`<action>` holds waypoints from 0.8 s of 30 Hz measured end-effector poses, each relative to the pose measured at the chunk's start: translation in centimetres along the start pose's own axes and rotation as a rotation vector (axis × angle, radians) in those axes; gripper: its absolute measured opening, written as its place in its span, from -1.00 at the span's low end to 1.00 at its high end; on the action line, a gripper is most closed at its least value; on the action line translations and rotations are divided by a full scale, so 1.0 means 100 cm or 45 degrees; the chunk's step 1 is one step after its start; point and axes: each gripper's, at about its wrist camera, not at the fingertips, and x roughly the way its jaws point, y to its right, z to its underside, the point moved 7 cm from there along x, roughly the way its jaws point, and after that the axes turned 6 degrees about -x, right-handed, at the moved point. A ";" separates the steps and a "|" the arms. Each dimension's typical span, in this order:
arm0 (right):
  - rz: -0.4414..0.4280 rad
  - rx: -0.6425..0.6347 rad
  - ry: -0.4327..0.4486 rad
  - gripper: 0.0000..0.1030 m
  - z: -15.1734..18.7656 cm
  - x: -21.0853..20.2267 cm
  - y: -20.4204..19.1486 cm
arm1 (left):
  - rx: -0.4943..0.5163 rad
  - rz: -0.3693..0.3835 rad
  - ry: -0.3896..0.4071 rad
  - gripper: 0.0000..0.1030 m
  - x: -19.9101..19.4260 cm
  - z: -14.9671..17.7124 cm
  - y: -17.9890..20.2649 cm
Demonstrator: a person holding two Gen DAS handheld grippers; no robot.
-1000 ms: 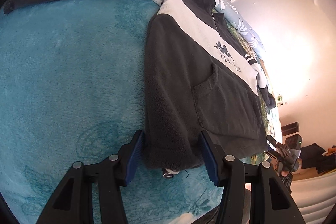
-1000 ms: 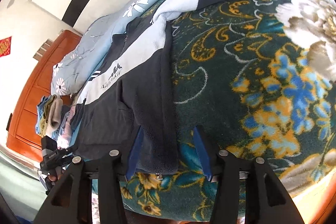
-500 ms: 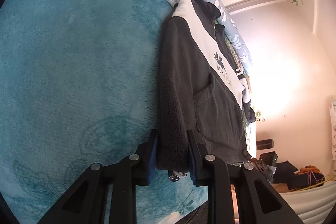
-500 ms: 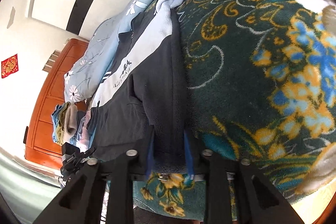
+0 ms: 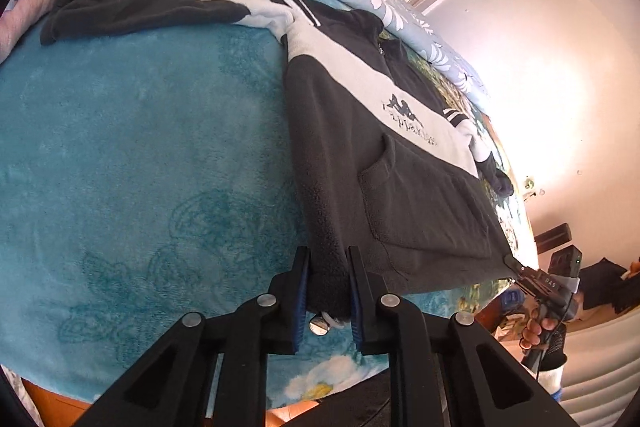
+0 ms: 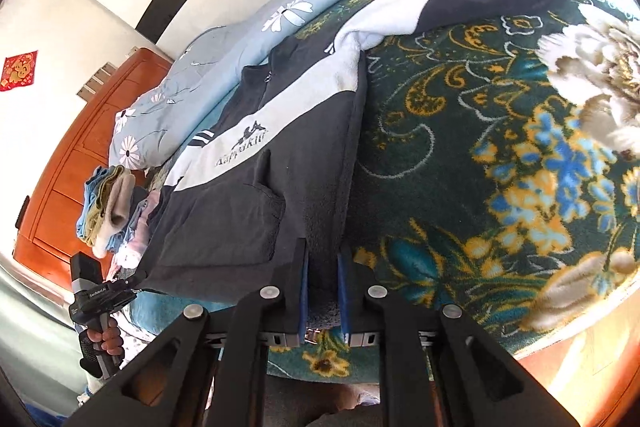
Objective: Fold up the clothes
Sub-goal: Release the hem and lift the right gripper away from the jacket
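gripping the sweater (image 5: 360, 163) hem corners, both tongs (left (image 5: 327, 293), right (image 6: 322, 291)); collar points away.

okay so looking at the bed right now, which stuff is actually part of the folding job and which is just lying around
Part of the job:
- fleece pullover, spread flat on the bed
- left gripper, shut on its hem corner
- right gripper, shut on the other hem corner

Just lying about:
- floral duvet along the far side
- pile of clothes beyond the pullover
- teal blanket underneath
- red wall decoration
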 end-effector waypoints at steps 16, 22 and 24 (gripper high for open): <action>-0.037 -0.074 0.043 -0.48 -0.020 -0.004 0.002 | 0.059 -0.047 0.077 0.03 -0.024 -0.015 -0.007; 0.180 0.139 0.264 -0.05 -0.087 -0.032 0.082 | 0.044 -0.159 0.253 0.29 -0.045 -0.056 -0.009; 0.225 0.327 0.374 -0.05 -0.112 -0.039 0.127 | 0.029 -0.136 0.288 0.29 -0.044 -0.068 -0.006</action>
